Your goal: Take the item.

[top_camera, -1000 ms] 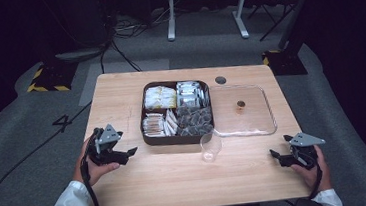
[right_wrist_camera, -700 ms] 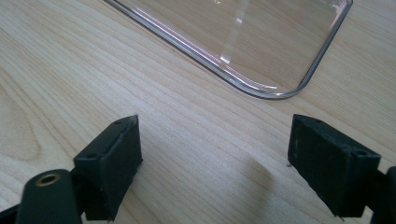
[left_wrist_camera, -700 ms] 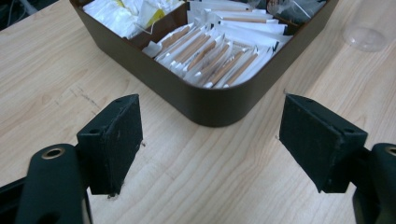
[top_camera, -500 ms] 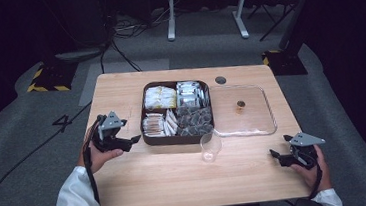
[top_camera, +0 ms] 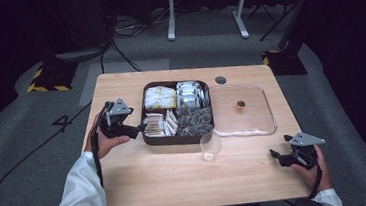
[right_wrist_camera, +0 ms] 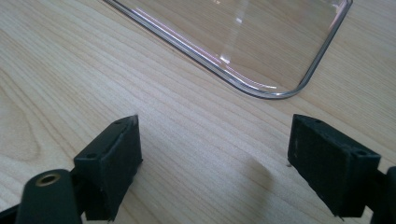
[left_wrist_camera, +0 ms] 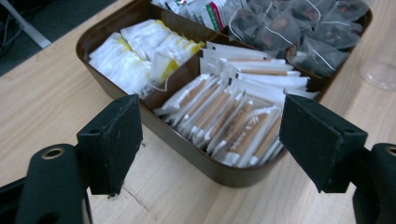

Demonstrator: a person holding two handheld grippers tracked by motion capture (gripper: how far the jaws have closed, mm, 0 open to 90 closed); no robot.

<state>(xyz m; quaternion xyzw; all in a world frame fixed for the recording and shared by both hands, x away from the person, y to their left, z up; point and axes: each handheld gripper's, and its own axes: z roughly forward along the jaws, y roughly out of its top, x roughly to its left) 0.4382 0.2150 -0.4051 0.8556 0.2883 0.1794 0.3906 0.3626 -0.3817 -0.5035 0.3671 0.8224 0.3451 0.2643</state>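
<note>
A dark brown divided tray (top_camera: 146,139) (left_wrist_camera: 93,35) sits in the middle of the table, filled with packets. White-and-brown stick sachets (left_wrist_camera: 233,121) (top_camera: 155,125) fill its near-left compartment; yellow-white packets (left_wrist_camera: 140,51), dark mesh tea bags (left_wrist_camera: 289,32) and silver packets (top_camera: 188,93) fill the others. My left gripper (top_camera: 134,131) (left_wrist_camera: 210,140) hovers open just left of the tray, pointing at the stick sachets, with nothing between its jaws. My right gripper (top_camera: 276,156) (right_wrist_camera: 215,163) rests open near the table's front right corner, over bare wood.
A clear plastic lid (top_camera: 244,110) (right_wrist_camera: 261,42) with a small brown knob lies flat right of the tray. A clear empty cup (top_camera: 210,146) stands in front of the tray. A round grommet hole (top_camera: 220,80) sits near the far edge.
My left gripper has moved up and toward the tray's left side, from the table's left front edge. The right gripper has not moved.
</note>
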